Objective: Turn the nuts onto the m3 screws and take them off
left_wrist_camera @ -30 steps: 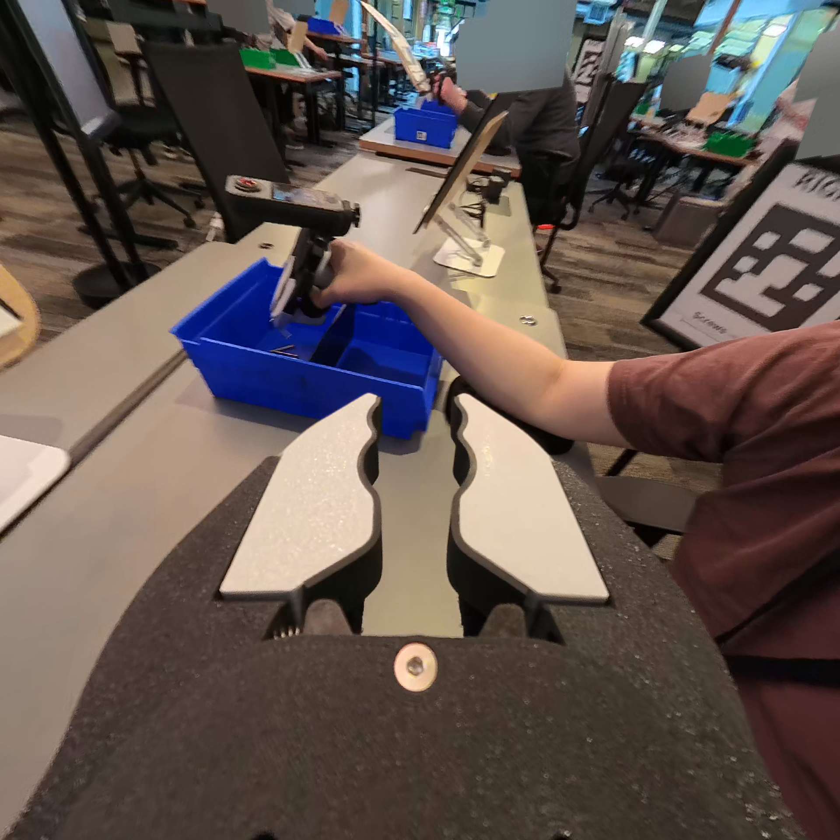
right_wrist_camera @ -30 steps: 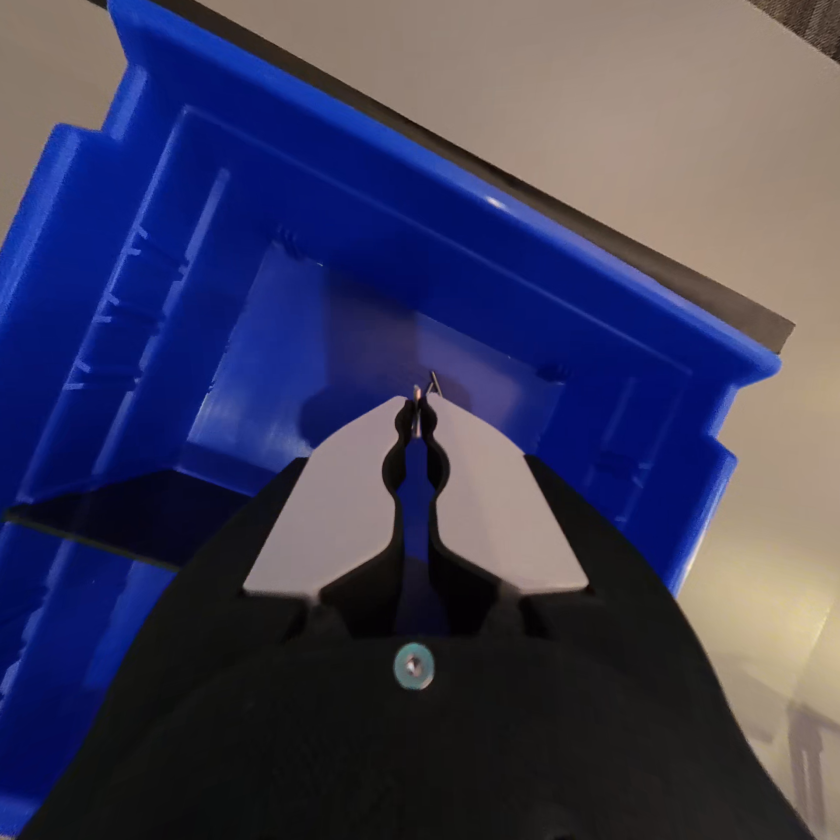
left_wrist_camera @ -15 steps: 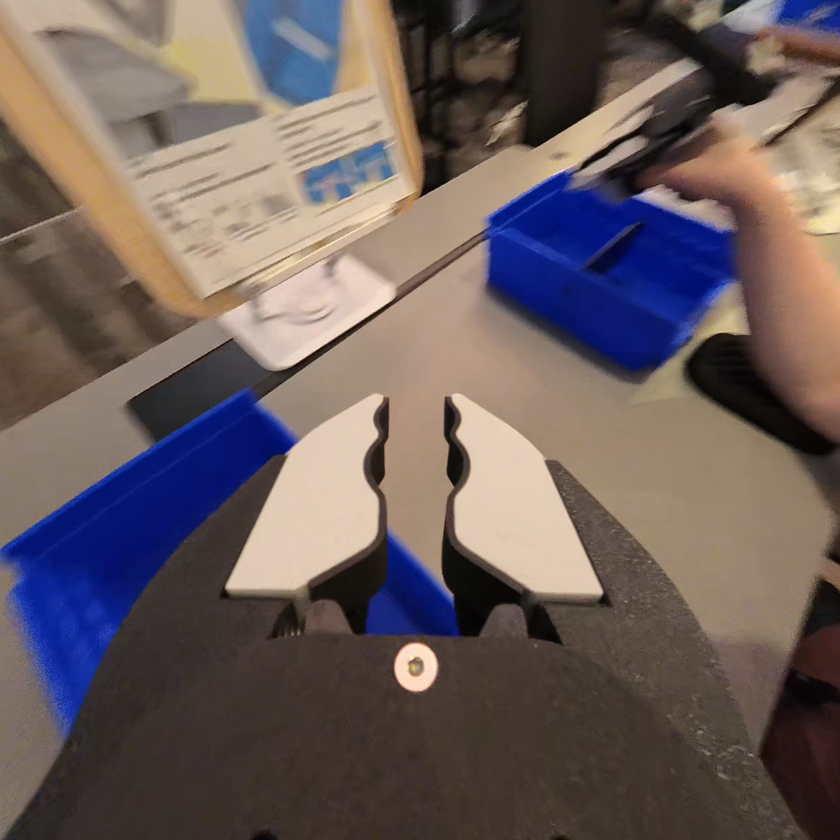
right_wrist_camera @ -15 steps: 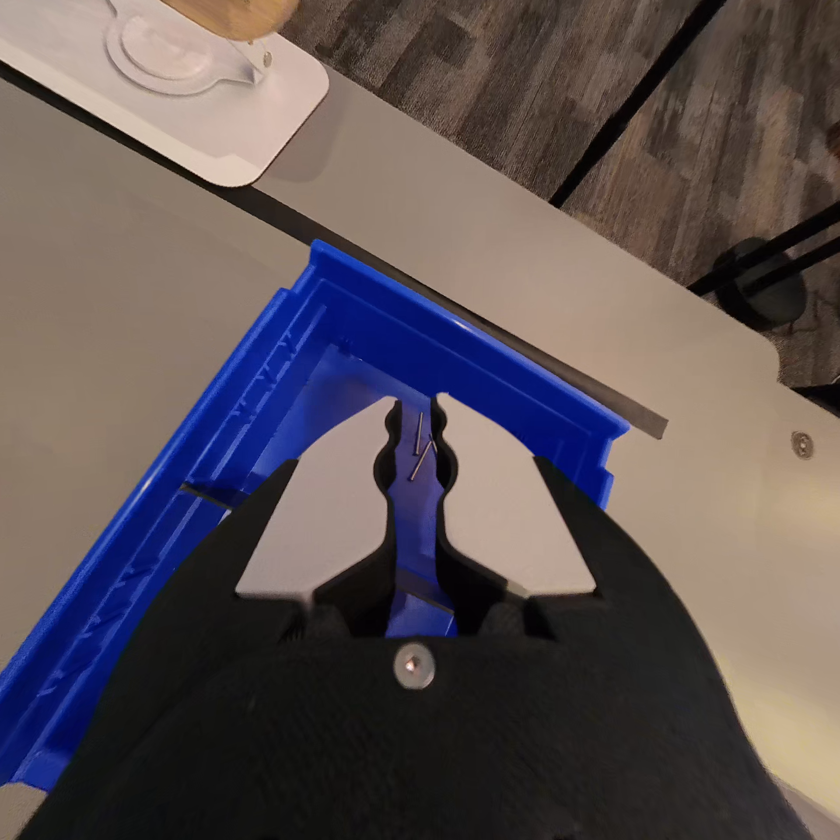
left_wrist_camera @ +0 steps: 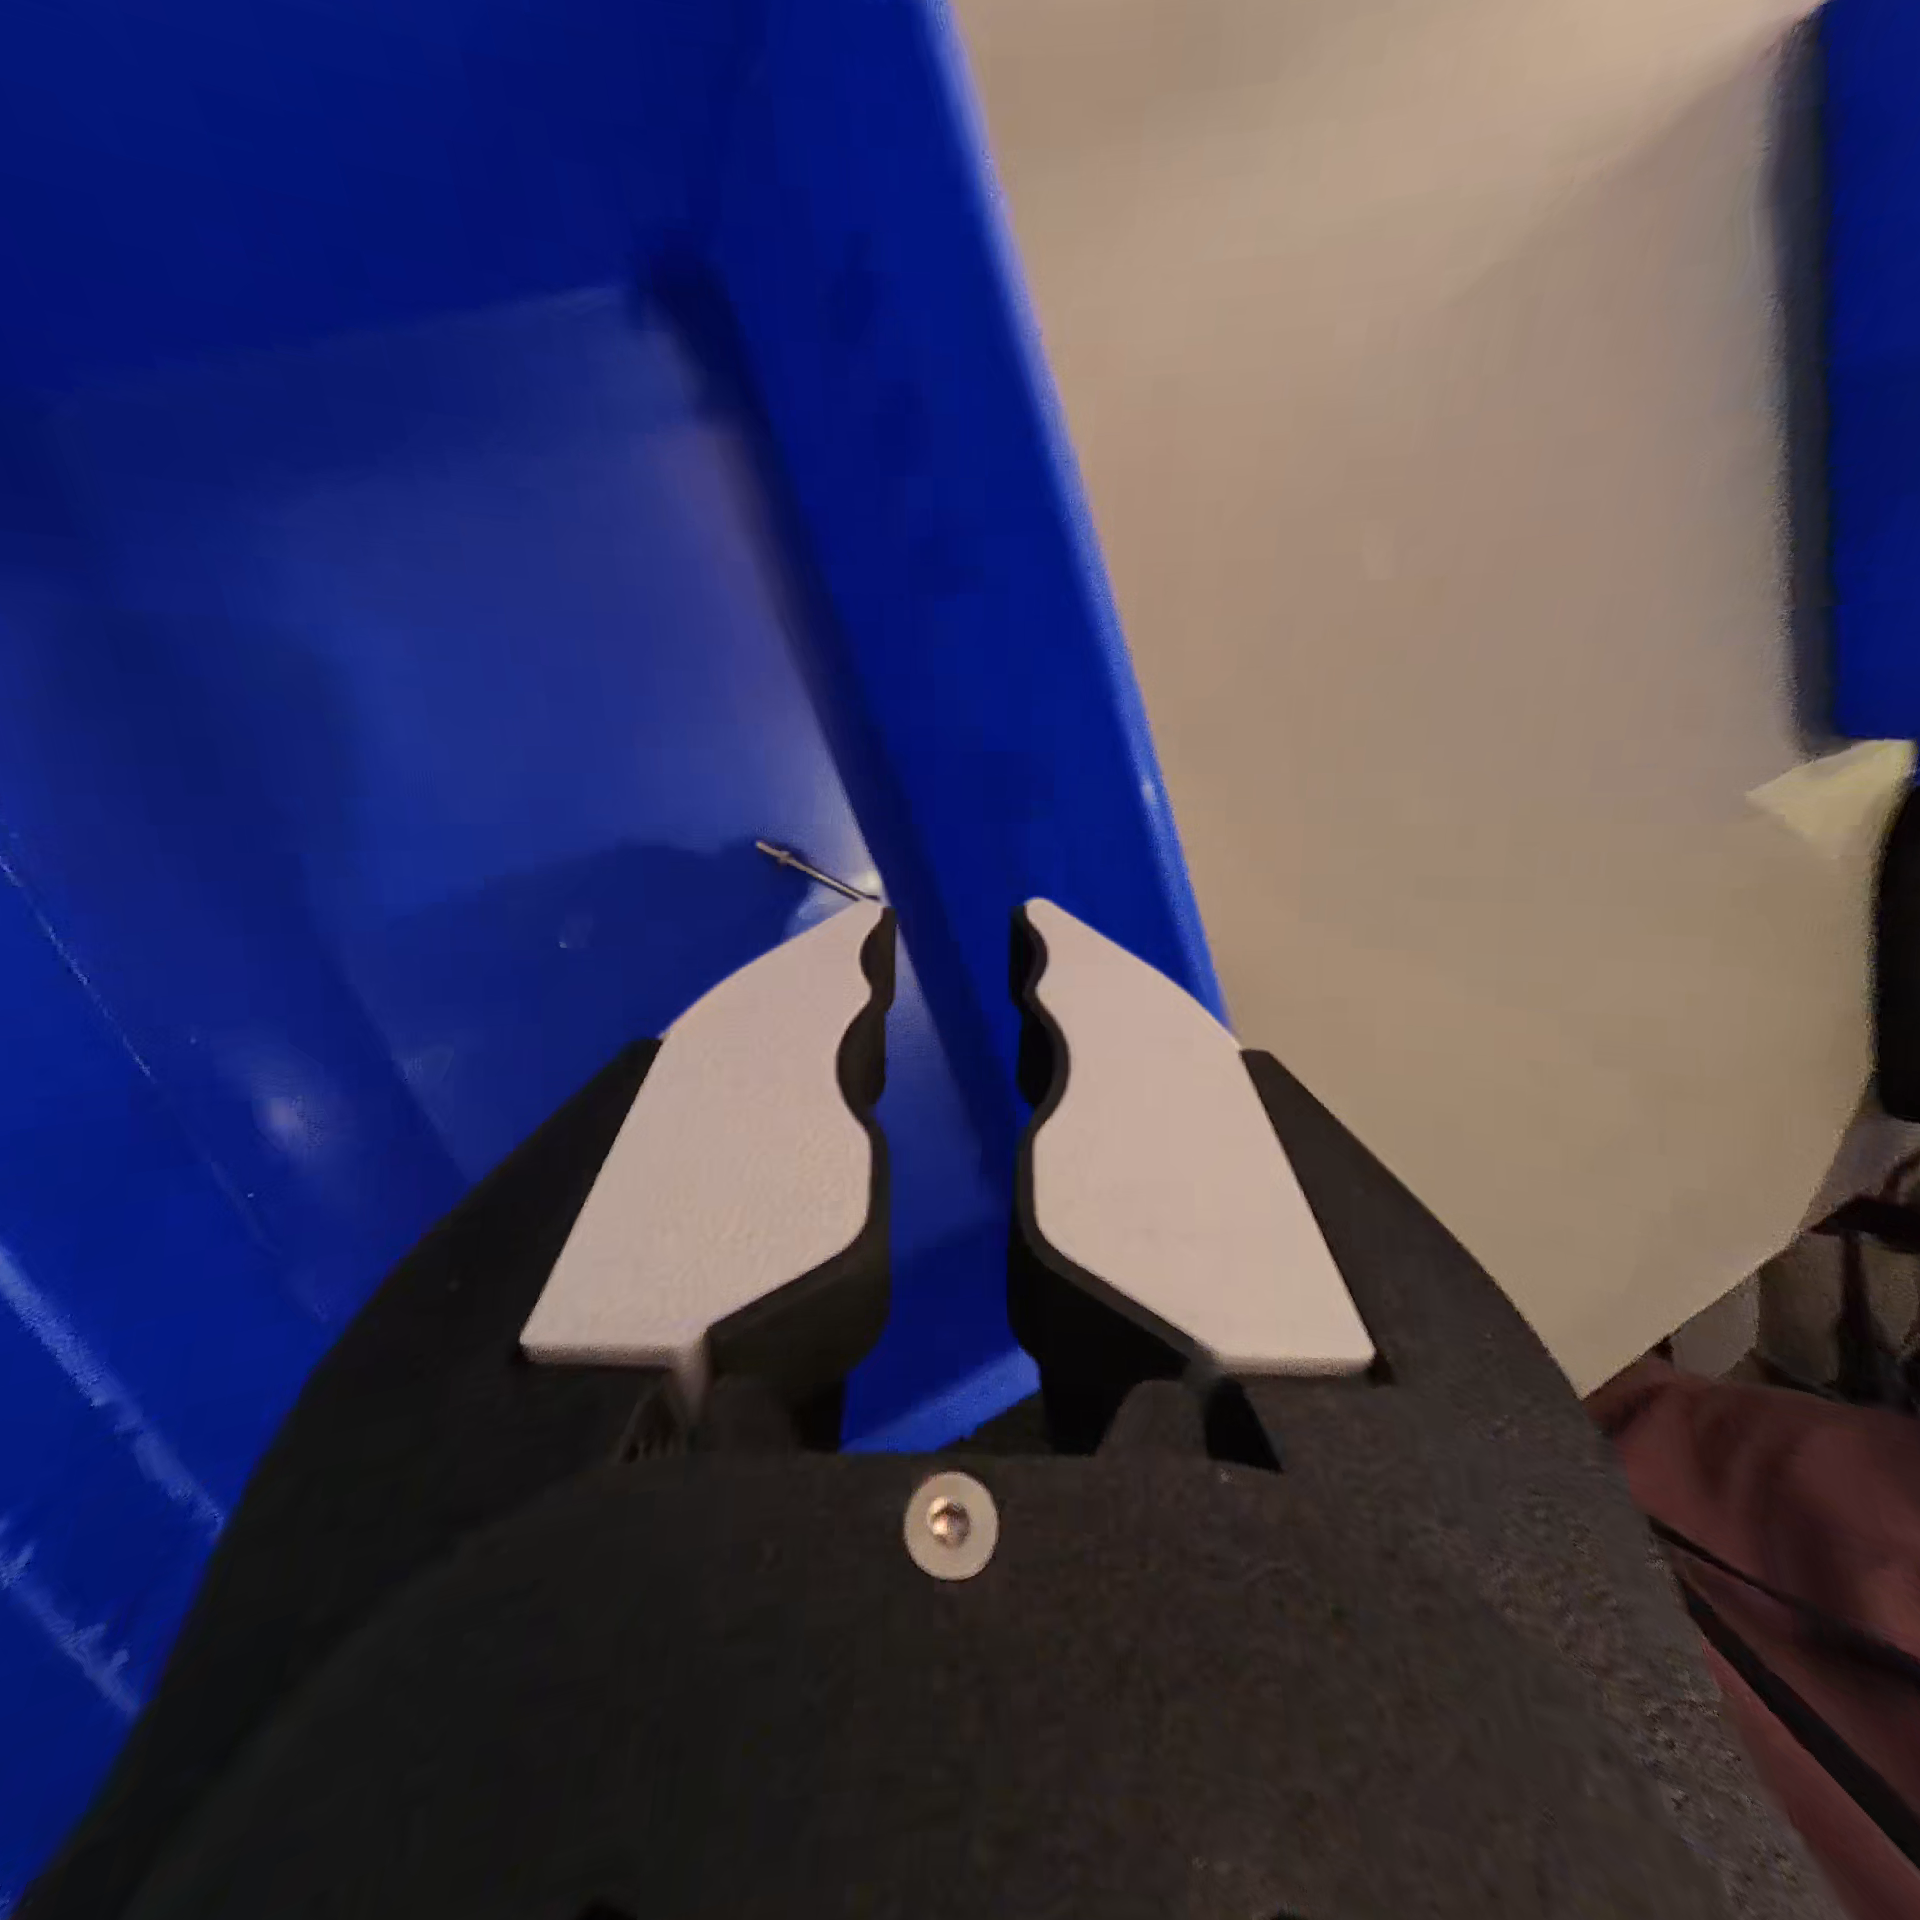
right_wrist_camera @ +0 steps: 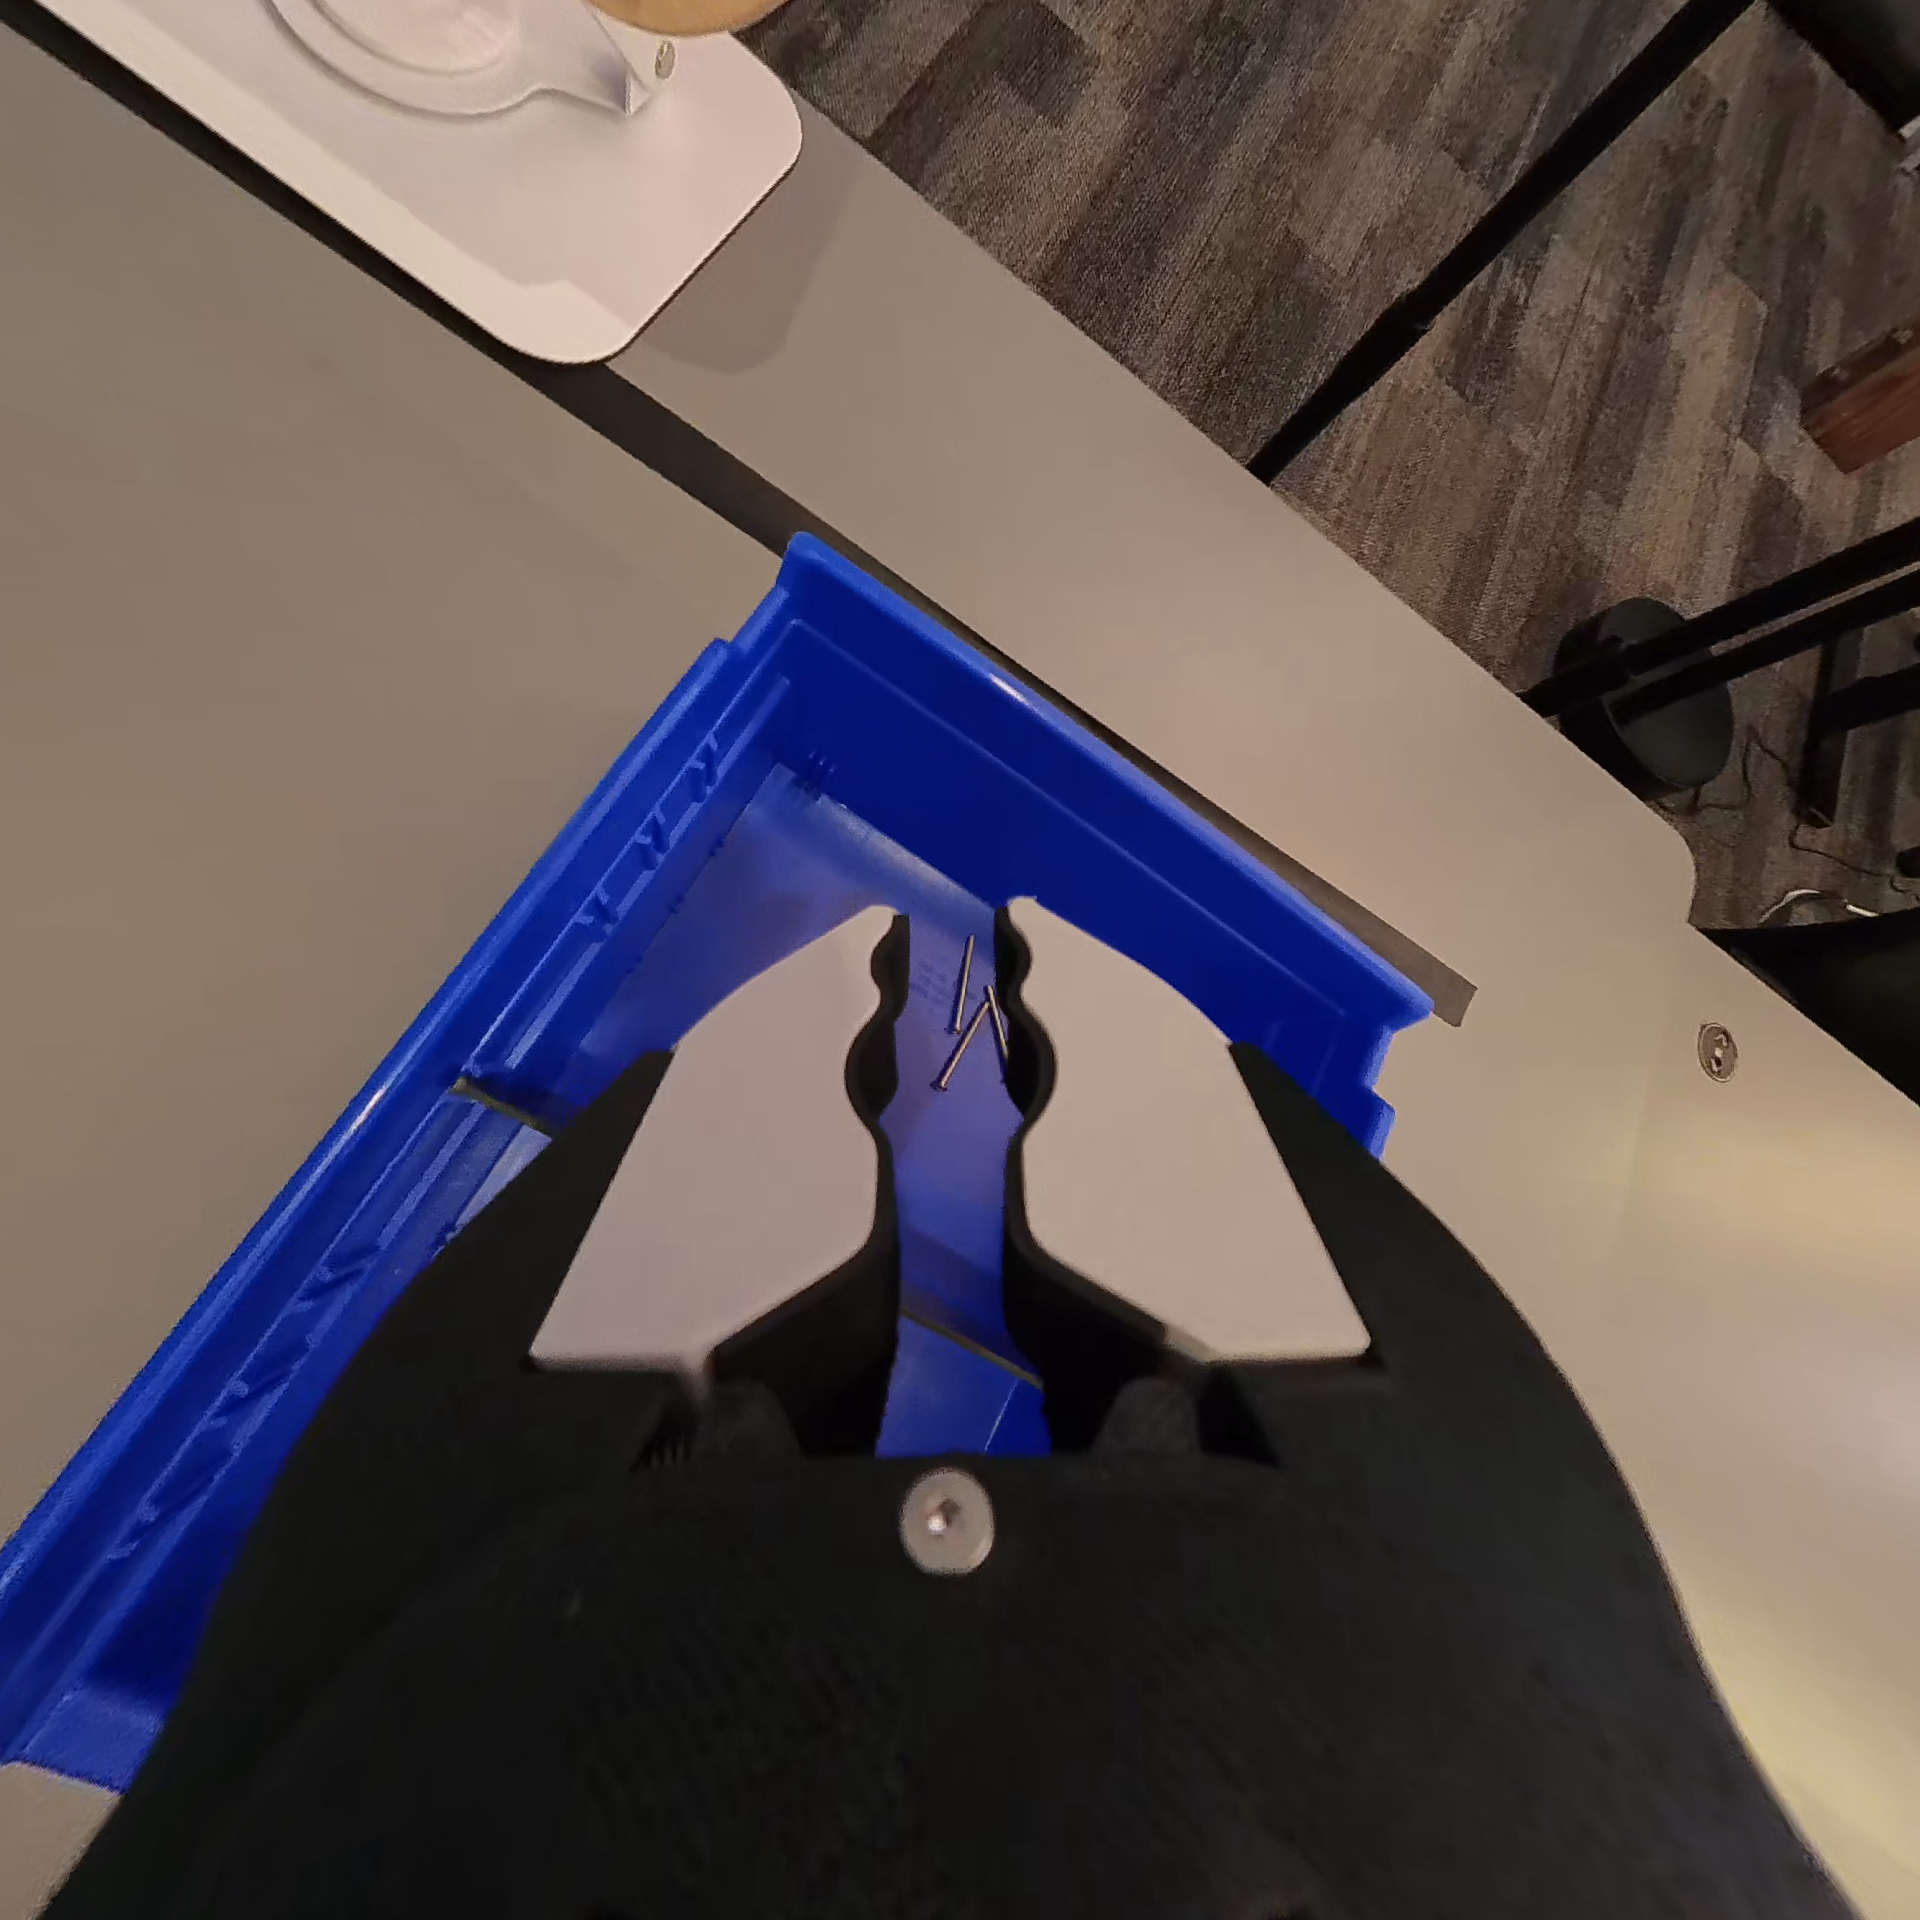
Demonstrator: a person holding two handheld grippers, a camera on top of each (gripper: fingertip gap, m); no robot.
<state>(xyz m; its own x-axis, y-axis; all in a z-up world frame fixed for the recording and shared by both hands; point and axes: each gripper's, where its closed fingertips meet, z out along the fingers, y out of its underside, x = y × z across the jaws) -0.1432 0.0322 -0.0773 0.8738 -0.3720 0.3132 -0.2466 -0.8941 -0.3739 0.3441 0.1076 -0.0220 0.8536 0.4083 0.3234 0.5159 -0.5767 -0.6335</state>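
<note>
In the left wrist view my left gripper (left_wrist_camera: 951, 914) is open and empty, close above a blue bin (left_wrist_camera: 416, 520). Its jaws straddle the bin's right wall without touching it. One thin metal screw (left_wrist_camera: 816, 871) lies in the bin just left of my left fingertip. In the right wrist view my right gripper (right_wrist_camera: 951, 914) is open and empty above the corner of another blue bin (right_wrist_camera: 1091, 821). Three thin screws (right_wrist_camera: 966, 1008) lie crossed on that bin's floor, seen between the jaws. No nuts are visible.
Both bins stand on a grey table (right_wrist_camera: 312, 623). A white stand base (right_wrist_camera: 499, 156) sits beyond the right bin. A black divider (right_wrist_camera: 499, 1101) splits that bin. A second blue bin's edge (left_wrist_camera: 1870, 364) shows at the right of the left wrist view. The table edge and carpet floor (right_wrist_camera: 1351, 208) lie beyond.
My right gripper was shut at a screw in the bin; it has opened and risen, and the screws lie in the bin. My left gripper swung left and down onto another blue bin.
</note>
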